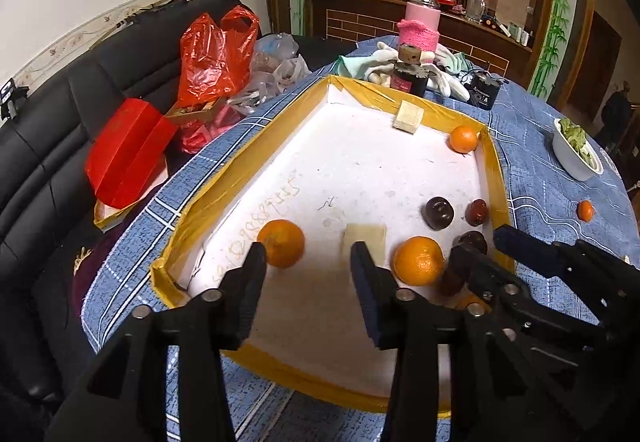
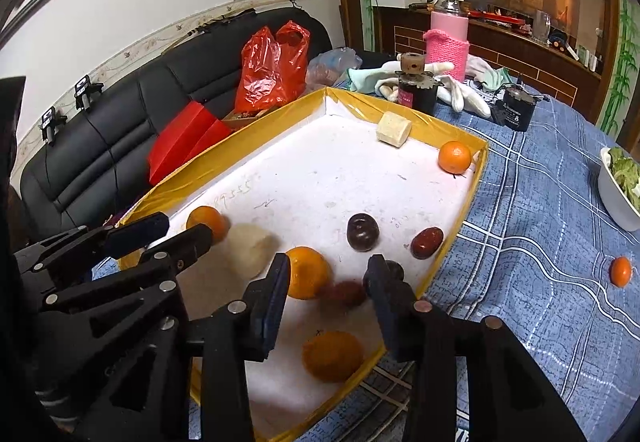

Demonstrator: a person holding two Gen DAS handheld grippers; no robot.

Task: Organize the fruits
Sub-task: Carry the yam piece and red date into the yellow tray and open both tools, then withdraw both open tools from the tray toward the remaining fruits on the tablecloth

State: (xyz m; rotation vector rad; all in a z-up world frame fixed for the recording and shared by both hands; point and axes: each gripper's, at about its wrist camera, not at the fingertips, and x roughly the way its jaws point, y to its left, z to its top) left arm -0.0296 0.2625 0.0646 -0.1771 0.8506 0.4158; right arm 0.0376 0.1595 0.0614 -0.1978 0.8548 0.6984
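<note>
Left wrist view looks down into a white tray [image 1: 496, 177] with yellow taped walls, set on a table [image 1: 552, 185] under a blue checked cloth. The left gripper [image 1: 308, 262] hangs over the tray's near end with its fingers spread and nothing between them; one orange [image 1: 281, 243] lies just past the left finger, and a pale block [image 1: 366, 238] sits just beyond the gap. A second orange [image 1: 419, 260] rests to the right, close to the right gripper [image 1: 486, 248], whose fingers are also apart and empty.

From the right wrist view, the right gripper [image 2: 328, 278] hovers low over the near right part of the tray, with a blurred reddish fruit [image 2: 345, 292] lying in the gap between its fingers and not pinched. A dark plum [image 2: 363, 232] and a red date [image 2: 427, 242] lie further in, another orange [image 2: 332, 356] sits at the near wall, and one more [image 2: 455, 157] is in the far corner.

The sorting looks barely begun, I would say: oranges and dark fruits are scattered and mixed across the tray, not grouped by kind. One small orange [image 2: 620, 271] lies out on the cloth, well apart from the tray, and would need bringing in. A white bowl [image 2: 618, 197] of greens stands at the table's right edge.
</note>
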